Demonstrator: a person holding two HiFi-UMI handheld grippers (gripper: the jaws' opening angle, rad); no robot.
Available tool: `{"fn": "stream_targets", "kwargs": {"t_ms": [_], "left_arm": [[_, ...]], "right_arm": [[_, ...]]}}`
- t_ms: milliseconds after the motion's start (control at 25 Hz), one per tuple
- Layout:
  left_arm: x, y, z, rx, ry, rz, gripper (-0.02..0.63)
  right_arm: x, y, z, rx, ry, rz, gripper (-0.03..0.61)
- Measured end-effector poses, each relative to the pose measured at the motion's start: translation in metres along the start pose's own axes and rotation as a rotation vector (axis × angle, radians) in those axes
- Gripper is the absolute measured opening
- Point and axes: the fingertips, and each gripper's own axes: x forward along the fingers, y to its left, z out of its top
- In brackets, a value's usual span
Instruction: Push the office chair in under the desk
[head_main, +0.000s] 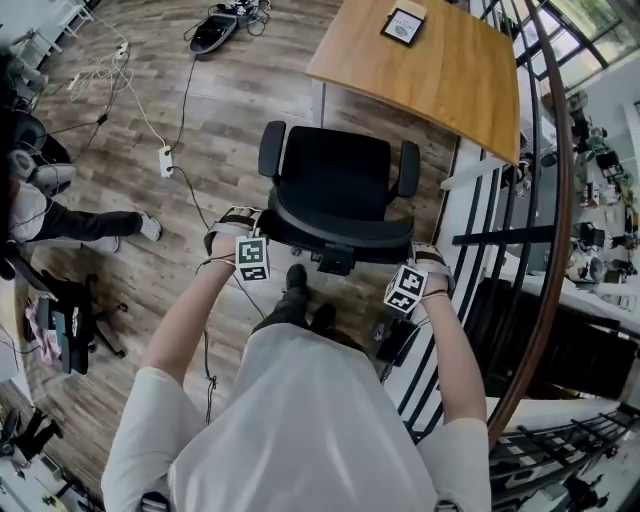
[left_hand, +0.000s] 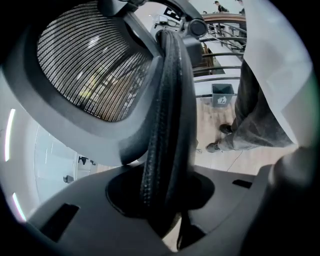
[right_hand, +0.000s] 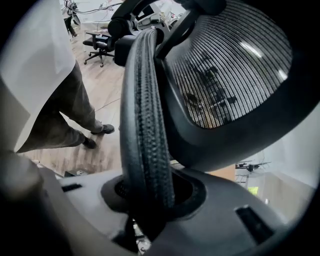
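Our left gripper (left_hand: 161, 197) is clamped on the padded backrest rim of the office chair (head_main: 335, 185), and our right gripper (right_hand: 150, 195) pinches that same rim at its other side. Out past both grippers, the chair stands near the desk (head_main: 440, 75), seat facing it, not yet under it.

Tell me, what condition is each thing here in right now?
office chair, upright, not yet under the desk, backrest gripped on both sides.
desk, standing beyond the chair, black-framed device lying flat on top.
left gripper, jaws closed on the backrest's left rim.
right gripper, jaws closed on the backrest's right rim.
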Motion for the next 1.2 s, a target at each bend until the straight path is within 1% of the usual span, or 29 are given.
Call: {"fn": "stream_targets", "kwargs": {"t_ms": [120,240,640,920,1200], "left_arm": [[0.008,0.011,0.003,0.025,-0.011,0.001,0.110],[0.018,0.022,0.011,0.048,-0.027,-0.004,0.111],[0.051,0.076,0.041,0.110,-0.074,-0.008,0.114],[0.071,0.109,0.066,0.139,-0.099,-0.009,0.115],[0.092,0.137,0.104,0.162,-0.118,-0.010,0.115]], "right_arm": [[0.002,-0.005,-0.004,0.019,0.017,-0.011,0.103],[0.005,-0.006,-0.011,0.049,0.031,-0.002,0.103],[0.017,-0.040,-0.041,0.120,0.071,-0.001,0.103],[0.024,-0.063,-0.064,0.162,0.094,-0.005,0.104],[0.033,-0.086,-0.100,0.190,0.106,-0.013,0.106]]}}
